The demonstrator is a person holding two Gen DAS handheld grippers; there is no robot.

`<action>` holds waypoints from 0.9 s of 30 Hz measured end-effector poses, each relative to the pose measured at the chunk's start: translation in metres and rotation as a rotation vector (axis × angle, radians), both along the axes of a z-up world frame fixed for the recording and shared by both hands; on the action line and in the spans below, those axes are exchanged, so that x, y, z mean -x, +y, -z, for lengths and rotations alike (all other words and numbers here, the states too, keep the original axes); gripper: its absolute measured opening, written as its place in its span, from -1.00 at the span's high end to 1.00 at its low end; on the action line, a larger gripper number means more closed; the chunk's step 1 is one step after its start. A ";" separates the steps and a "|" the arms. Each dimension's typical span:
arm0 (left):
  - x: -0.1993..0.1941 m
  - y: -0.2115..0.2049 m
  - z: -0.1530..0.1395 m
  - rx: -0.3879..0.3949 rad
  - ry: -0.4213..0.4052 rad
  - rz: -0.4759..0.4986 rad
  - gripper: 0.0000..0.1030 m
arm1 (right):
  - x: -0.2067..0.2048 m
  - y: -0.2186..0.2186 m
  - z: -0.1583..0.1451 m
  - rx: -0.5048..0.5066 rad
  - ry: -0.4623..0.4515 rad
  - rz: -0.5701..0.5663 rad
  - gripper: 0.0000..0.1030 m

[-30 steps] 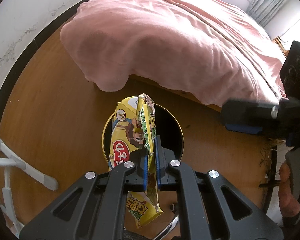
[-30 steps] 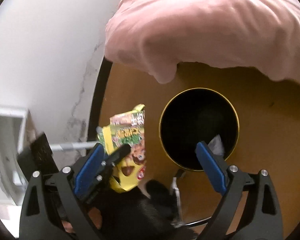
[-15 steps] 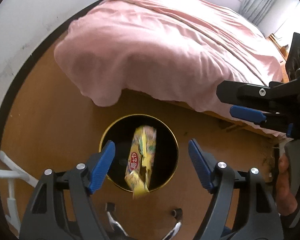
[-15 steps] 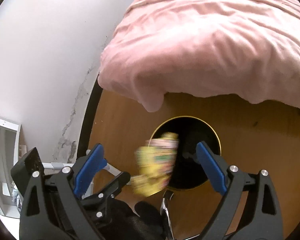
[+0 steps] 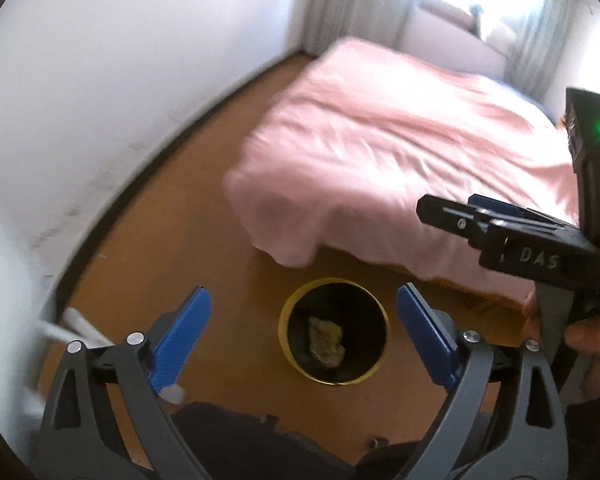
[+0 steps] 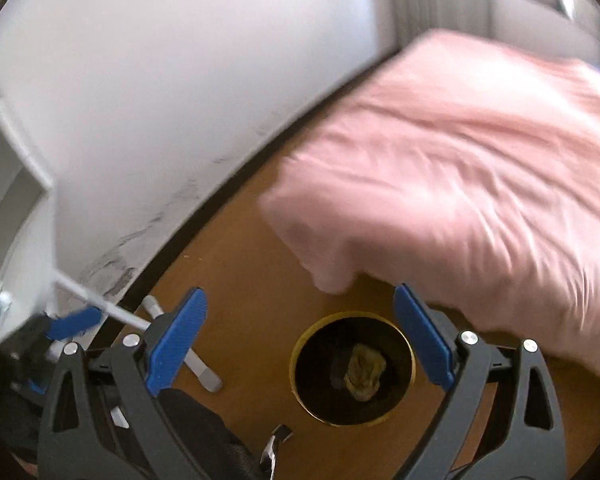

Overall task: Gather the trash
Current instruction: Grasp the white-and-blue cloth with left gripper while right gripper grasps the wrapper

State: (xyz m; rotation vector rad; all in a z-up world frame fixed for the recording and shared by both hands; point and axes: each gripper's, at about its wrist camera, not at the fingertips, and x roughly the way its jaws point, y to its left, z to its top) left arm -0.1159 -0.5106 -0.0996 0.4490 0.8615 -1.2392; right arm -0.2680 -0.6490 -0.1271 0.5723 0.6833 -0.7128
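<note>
Now our left gripper (image 5: 302, 334), jaws opening and empty, and our right gripper (image 6: 300, 336), jaws apart, hang above the round yellow-rimmed black bin (image 5: 333, 332) on the brown wooden floor (image 5: 172, 240), the crumpled yellow snack wrapper (image 5: 326, 342) lies inside, so we judge the drop done and must next seek more trash.

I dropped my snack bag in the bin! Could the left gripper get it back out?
Probably yes. The left gripper is opening, nothing between its jaws, and the wrapper lies uncovered in the open-topped bin below.

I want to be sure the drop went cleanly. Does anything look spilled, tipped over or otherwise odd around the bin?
Nothing stands out. The bin stands upright on the wooden floor, and the yellow wrapper lies inside it, not over the rim. No litter shows on the floor nearby. The pink bedcover hangs off the bed corner, clear of the bin.
</note>
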 end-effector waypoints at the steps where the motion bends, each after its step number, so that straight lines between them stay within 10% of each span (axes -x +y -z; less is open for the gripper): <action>1: -0.013 0.022 -0.014 0.016 -0.024 -0.040 -0.78 | -0.016 0.012 -0.012 0.010 -0.020 -0.044 -0.79; 17: -0.163 0.423 -0.056 -0.036 -0.162 -0.913 -0.78 | -0.294 0.323 -0.071 0.105 -0.065 -0.959 -0.80; 27: -0.145 0.531 -0.036 -0.047 -0.099 -1.093 -0.78 | -0.344 0.435 -0.024 0.211 0.049 -1.192 -0.77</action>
